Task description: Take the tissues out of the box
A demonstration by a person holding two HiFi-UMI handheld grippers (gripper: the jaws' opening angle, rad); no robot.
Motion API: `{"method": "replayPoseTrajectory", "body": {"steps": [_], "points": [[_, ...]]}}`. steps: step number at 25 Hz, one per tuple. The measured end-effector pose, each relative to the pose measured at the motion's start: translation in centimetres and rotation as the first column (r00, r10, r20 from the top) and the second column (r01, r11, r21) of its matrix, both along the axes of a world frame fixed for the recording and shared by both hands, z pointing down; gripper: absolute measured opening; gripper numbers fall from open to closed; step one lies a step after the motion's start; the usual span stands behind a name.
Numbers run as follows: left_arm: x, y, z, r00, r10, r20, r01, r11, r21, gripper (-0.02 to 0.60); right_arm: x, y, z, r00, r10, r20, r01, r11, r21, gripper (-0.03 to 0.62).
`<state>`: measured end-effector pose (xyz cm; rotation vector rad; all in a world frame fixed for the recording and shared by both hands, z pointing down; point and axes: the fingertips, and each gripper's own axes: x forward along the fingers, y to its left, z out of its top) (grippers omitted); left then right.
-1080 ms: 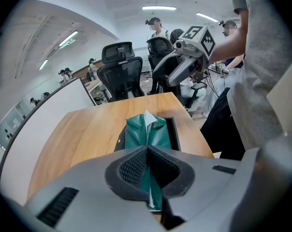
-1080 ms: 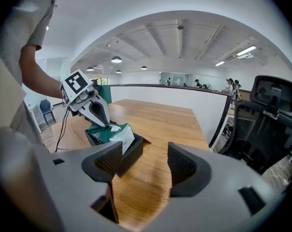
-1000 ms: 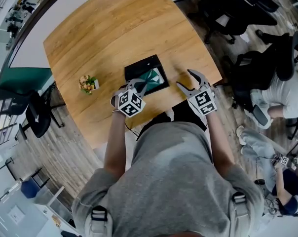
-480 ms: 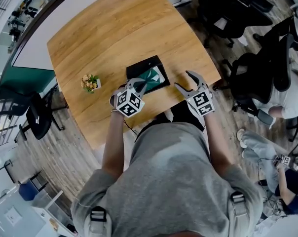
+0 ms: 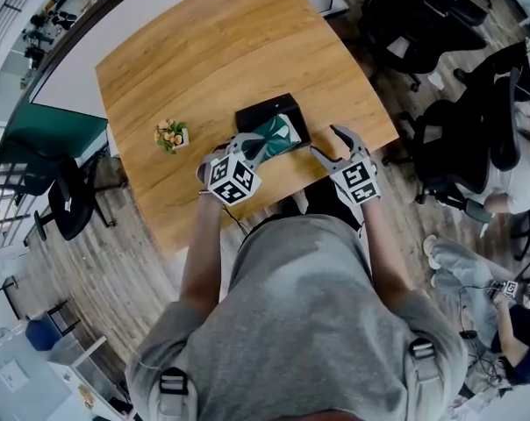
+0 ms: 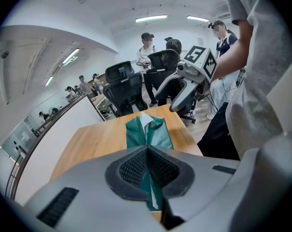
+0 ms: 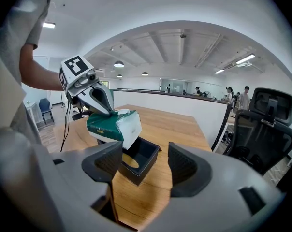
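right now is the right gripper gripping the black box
No, the right gripper has its jaws apart and empty, with the black box lying beyond them.

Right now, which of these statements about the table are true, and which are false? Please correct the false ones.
1. The fingers of the left gripper are shut on the green tissue pack. True.
2. The tissue pack lies fully inside the black box. False: it hangs tilted above the open box.
3. The fingers of the right gripper grip the box. False: they stand apart with nothing between them.
4. A small flower pot stands on the wooden table, apart from the box. True.
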<state>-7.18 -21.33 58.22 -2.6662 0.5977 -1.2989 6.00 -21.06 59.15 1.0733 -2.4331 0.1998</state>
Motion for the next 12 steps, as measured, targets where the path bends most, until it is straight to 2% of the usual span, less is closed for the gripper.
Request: {"method": "replayPoseTrajectory", "body": {"steps": [12], "points": [[-1.9,2.9,-3.4,1.0,0.001,0.013,-0.003,0.996,0.086,0.021,-1.7,2.4,-0.5,1.0,-0.012,-0.004,0.012,1.0,0.024,0.293]]}}
